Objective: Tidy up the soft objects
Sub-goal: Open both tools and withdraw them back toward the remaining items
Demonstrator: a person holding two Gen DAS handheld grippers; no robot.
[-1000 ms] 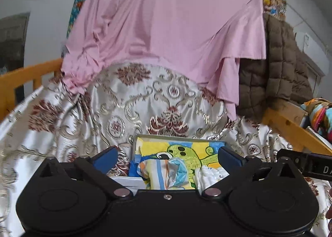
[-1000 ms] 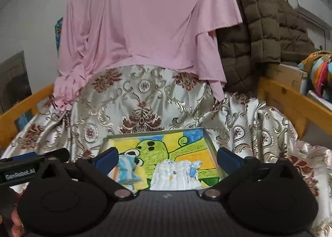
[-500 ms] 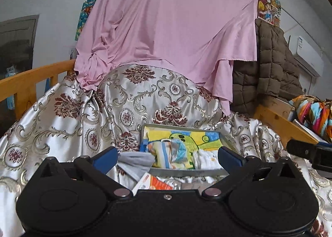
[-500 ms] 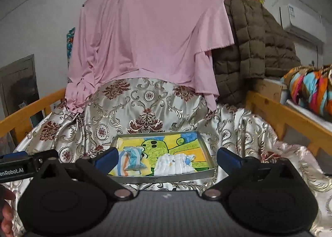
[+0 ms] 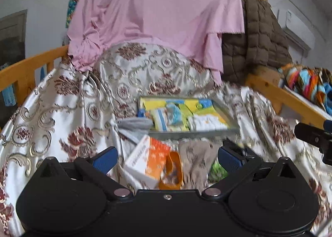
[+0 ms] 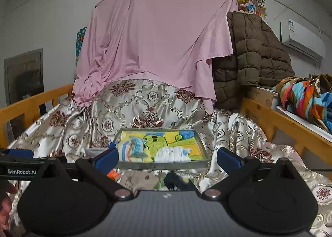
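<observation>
A metal tray [image 5: 193, 132] [image 6: 161, 165] with a yellow-green cartoon lining lies on the patterned bedspread. It holds a striped blue-white cloth [image 5: 166, 115] [image 6: 131, 150] and a folded white cloth [image 5: 207, 122] [image 6: 174, 155]. A grey cloth [image 5: 134, 124] lies at its left edge. Nearer me lie a beige patterned cloth [image 5: 196, 162] [image 6: 139, 180], a white-orange box [image 5: 148, 159] and an orange item [image 5: 172, 171]. My left gripper [image 5: 167, 157] is open and empty above these. My right gripper [image 6: 167, 157] is open and empty, short of the tray.
The satin bedspread [image 5: 62, 112] covers a bed with wooden rails [image 5: 25, 71] [image 6: 290, 125]. A pink sheet [image 6: 157, 40] and brown quilted coat [image 6: 255, 54] hang behind. A colourful bundle [image 6: 305, 94] sits at right. A black object [image 6: 176, 181] lies below the tray.
Both grippers have drawn back from the tray and stayed open. The loose items in front of the tray have come into view.
</observation>
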